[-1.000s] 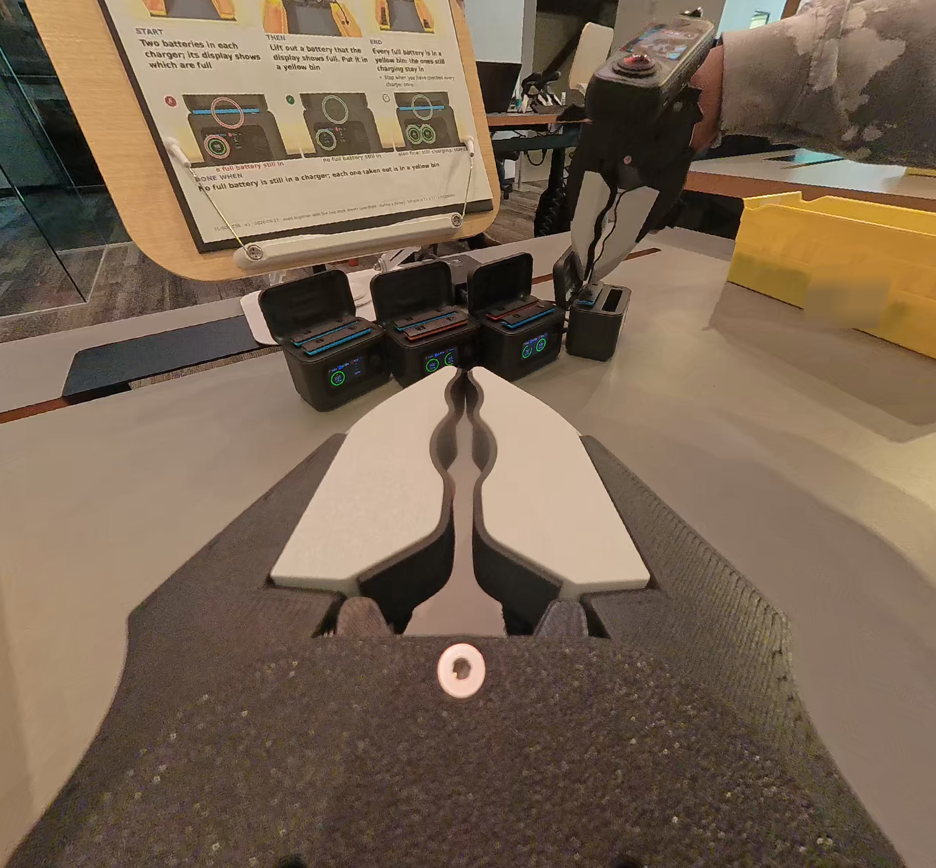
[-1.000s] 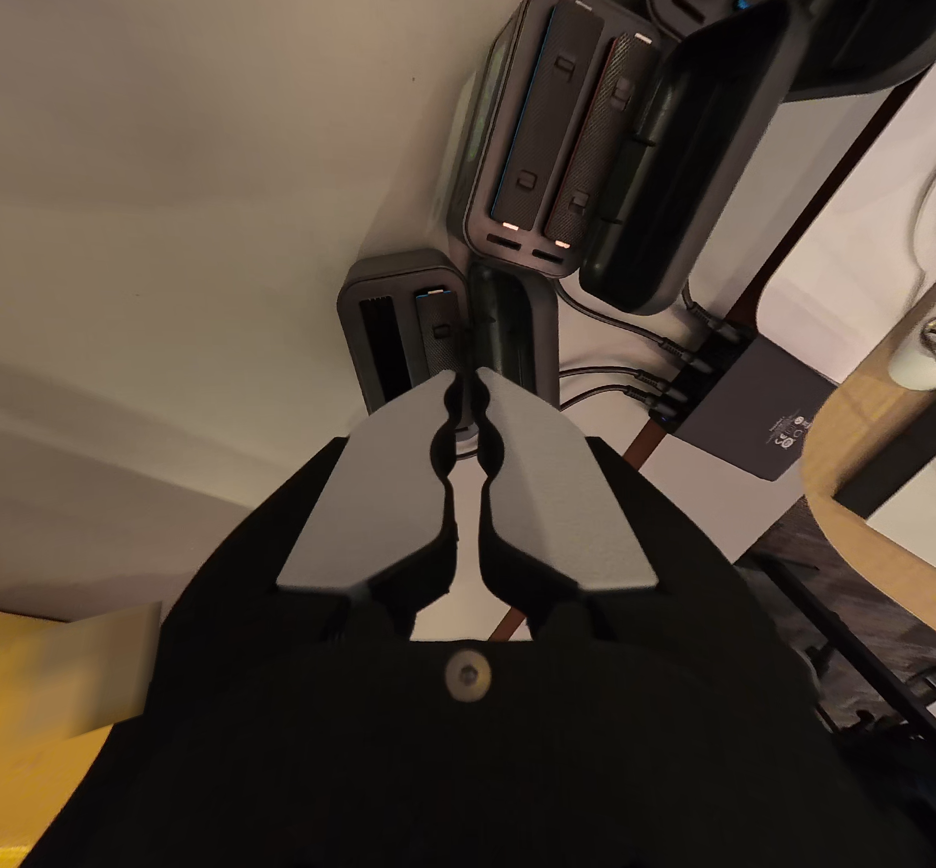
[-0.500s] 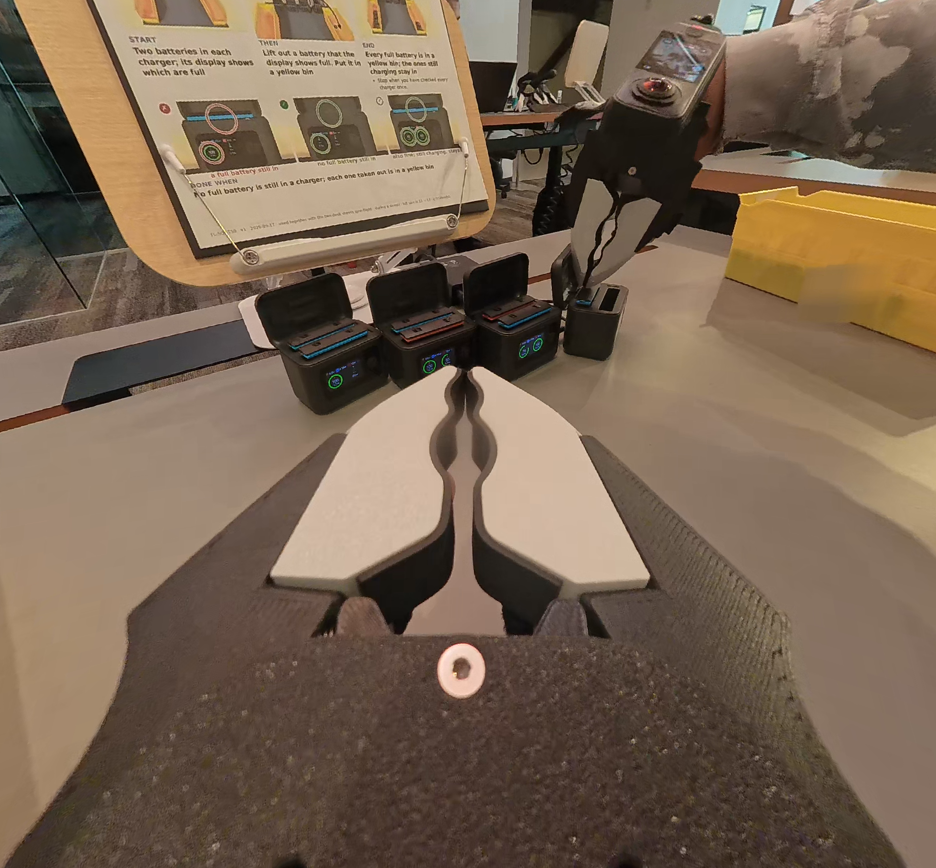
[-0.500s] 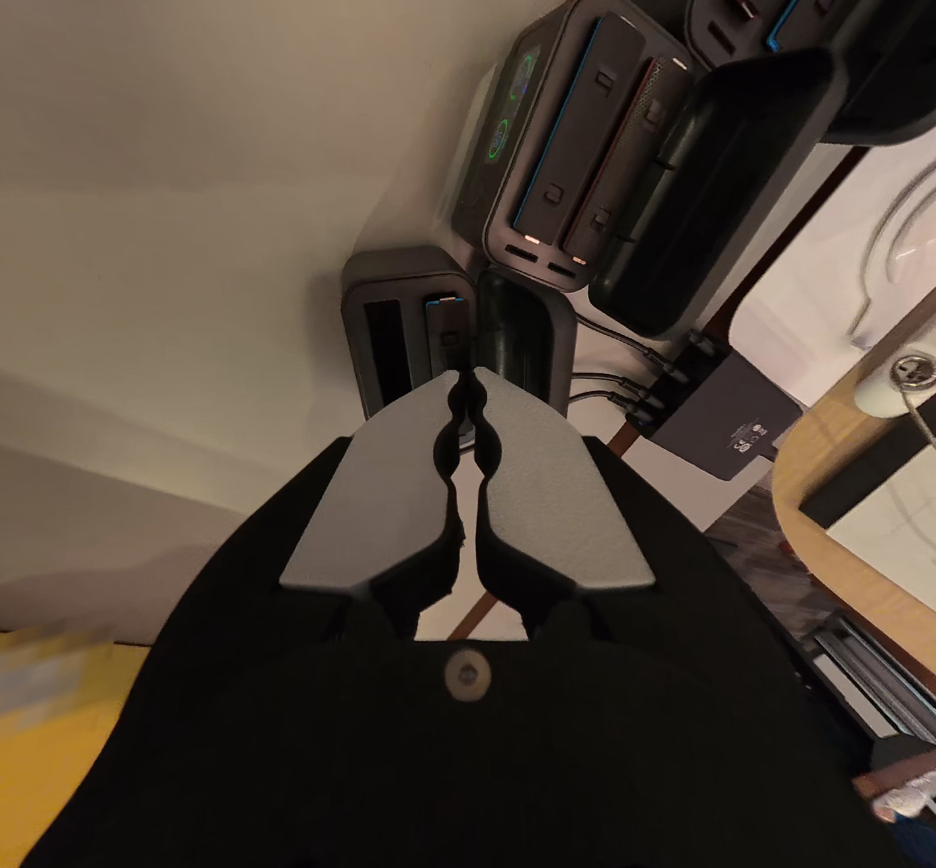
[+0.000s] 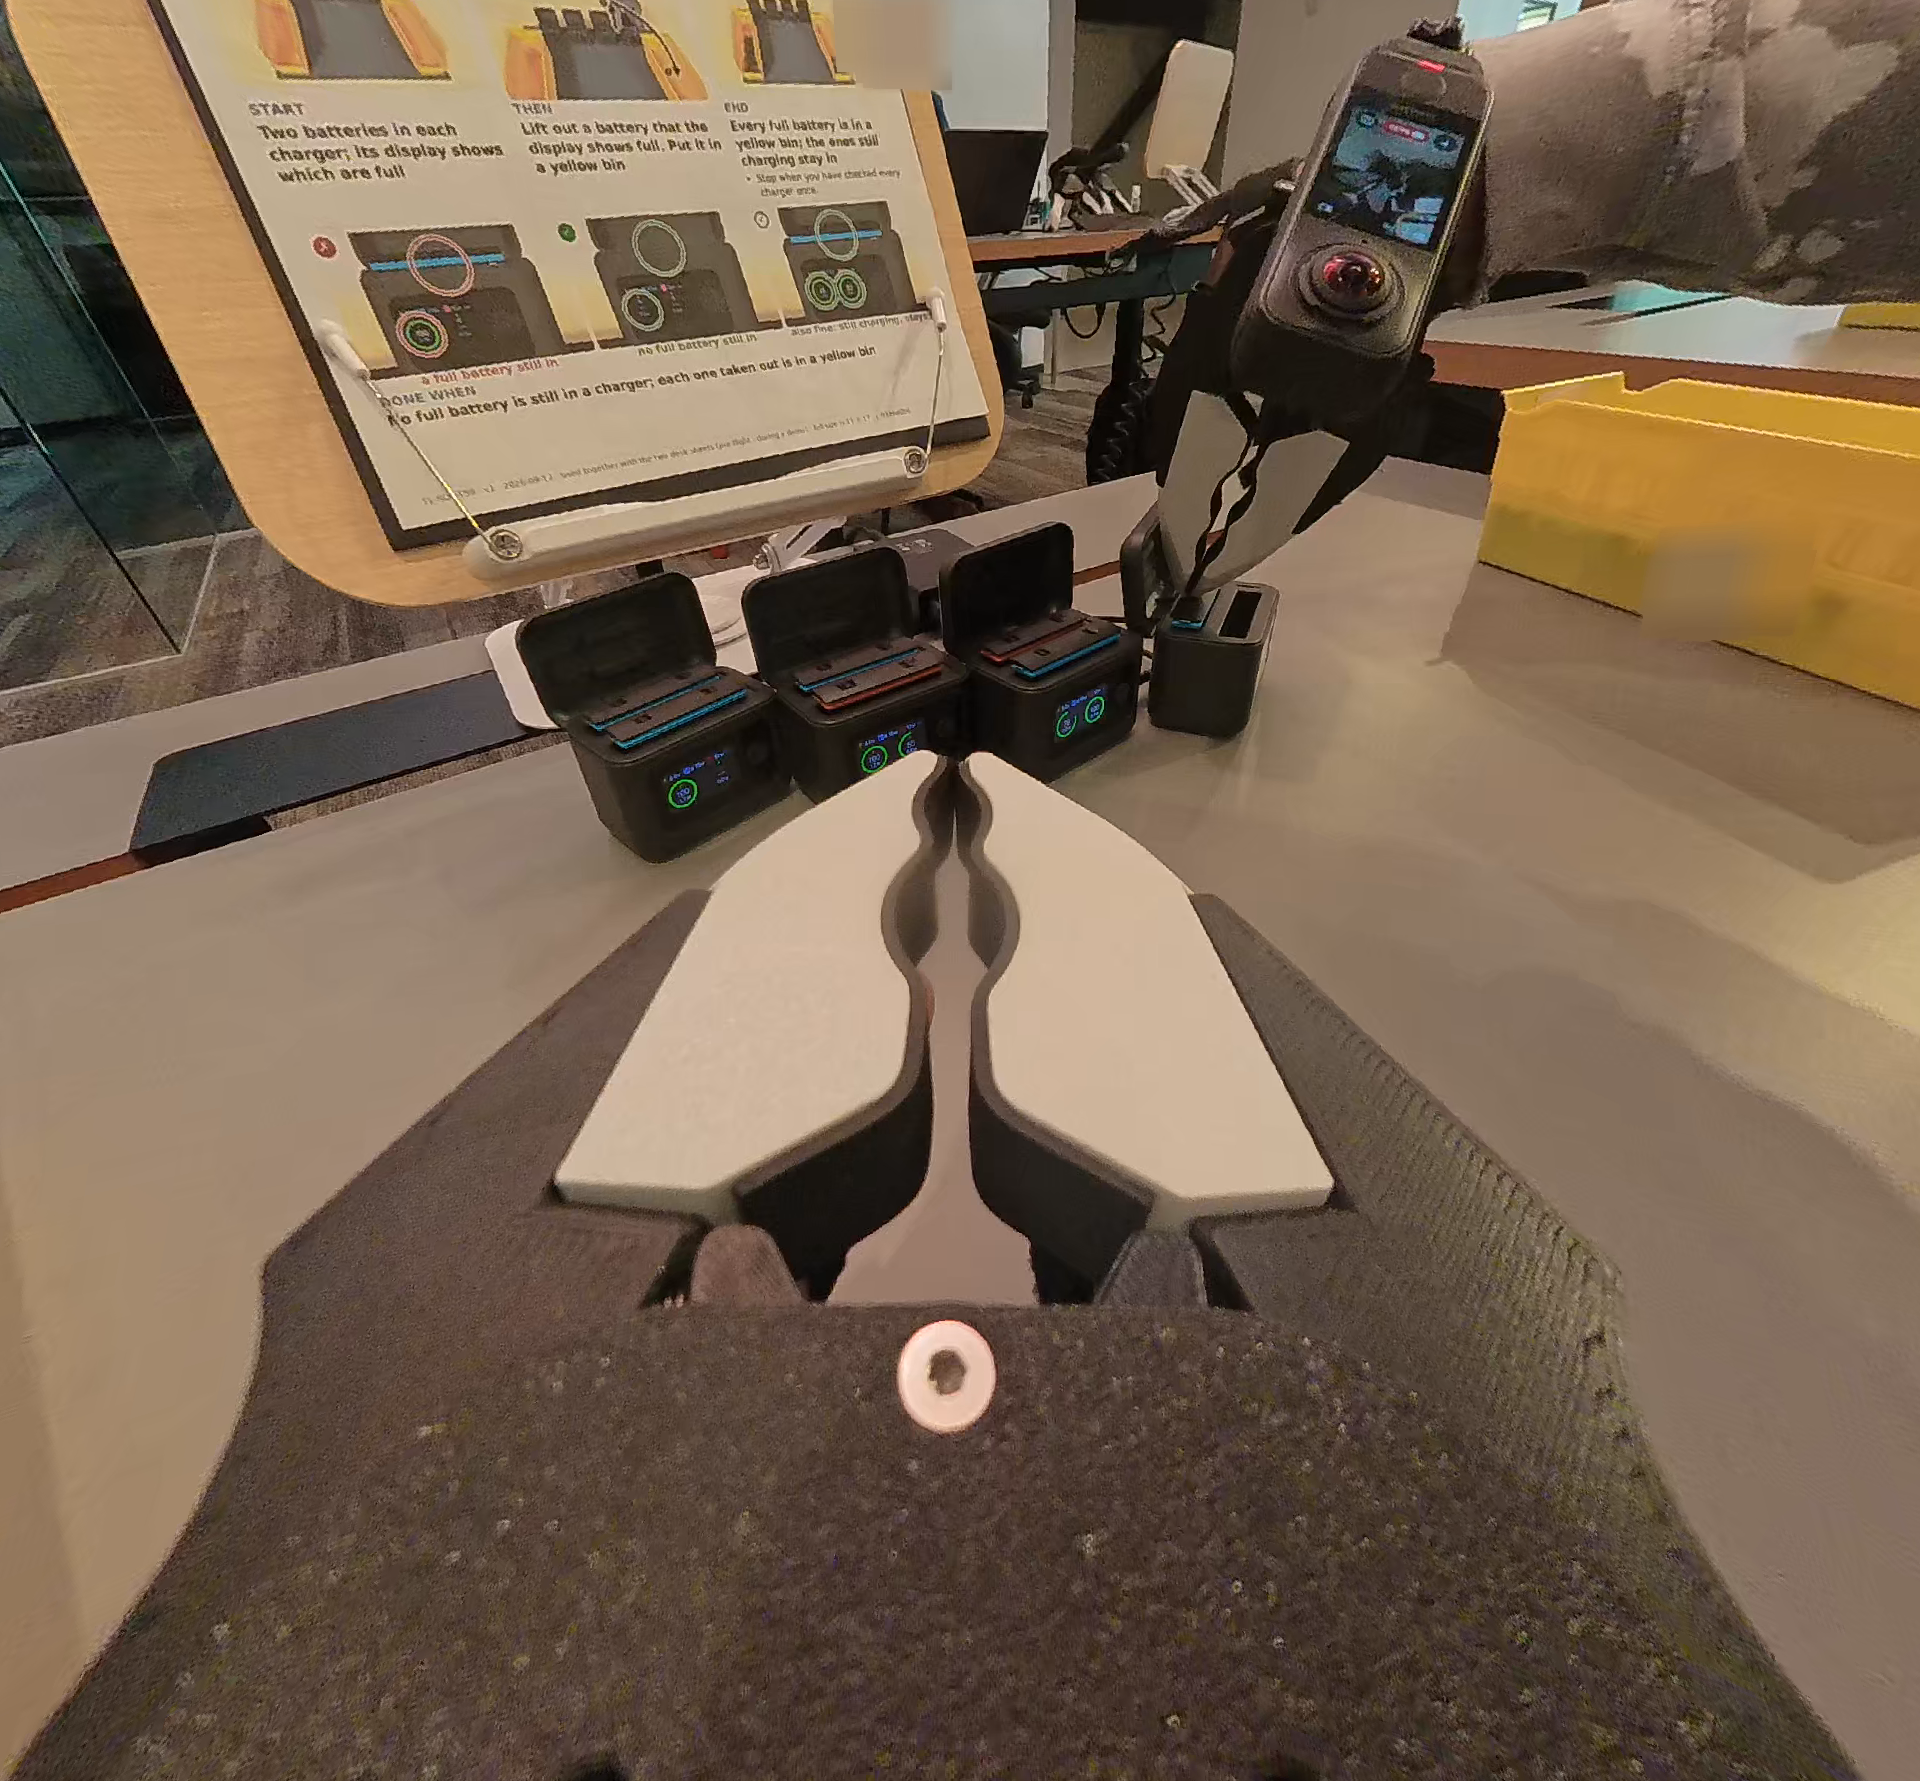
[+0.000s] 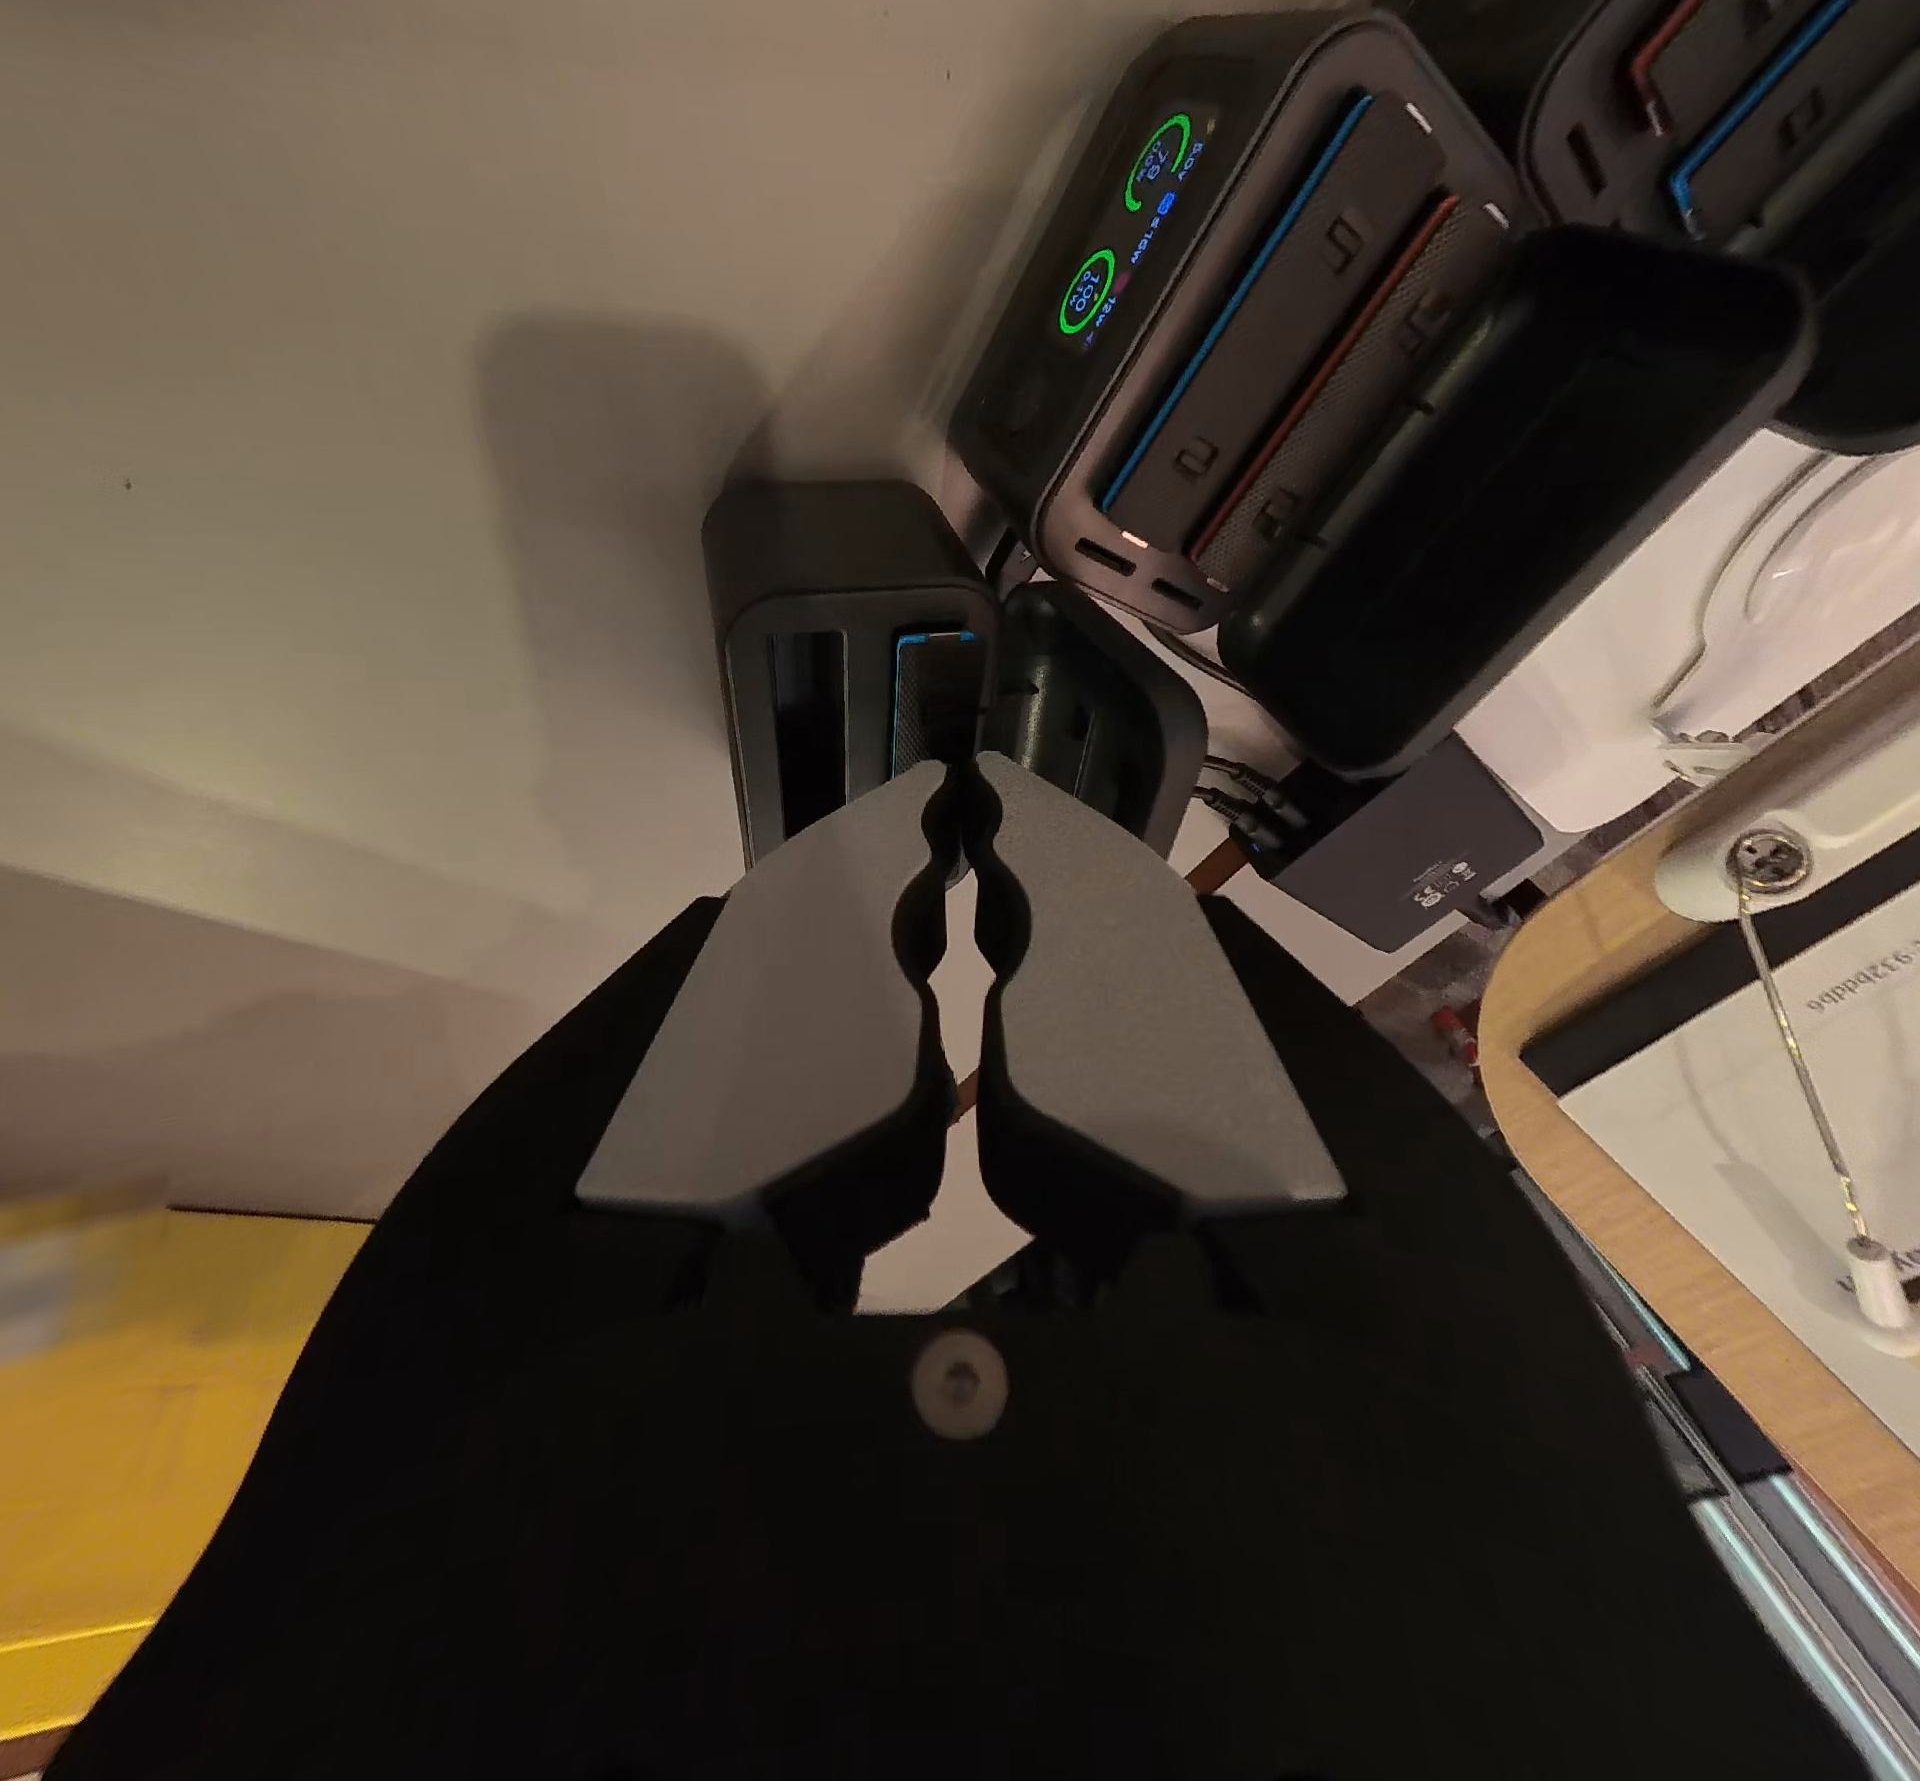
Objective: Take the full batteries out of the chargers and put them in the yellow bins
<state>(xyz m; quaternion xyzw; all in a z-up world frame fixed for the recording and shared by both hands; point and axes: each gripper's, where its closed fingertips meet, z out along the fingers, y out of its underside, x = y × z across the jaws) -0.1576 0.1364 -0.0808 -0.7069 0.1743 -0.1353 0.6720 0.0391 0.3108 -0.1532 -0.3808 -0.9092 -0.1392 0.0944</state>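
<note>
Three black chargers stand in a row with lids open, each with two batteries and a lit green display. A smaller open charger stands at the right end. In the right wrist view, this small charger holds one blue-edged battery beside an empty slot. My right gripper is shut, with its tips right over that battery; it also shows in the left wrist view. My left gripper is shut and empty, low over the table in front of the row. A yellow bin sits at the right.
An instruction board on a wooden stand leans behind the chargers. A dark power hub with cables lies behind the small charger. The neighbouring charger holds a blue-edged and a red-edged battery. The yellow bin's corner shows at the lower left. The left gripper's tips are roughly 30 centimetres from the right gripper's.
My right gripper has tilted over the small charger while its tips stay at the battery. The battery is still in its slot. My left gripper has hardly moved.
</note>
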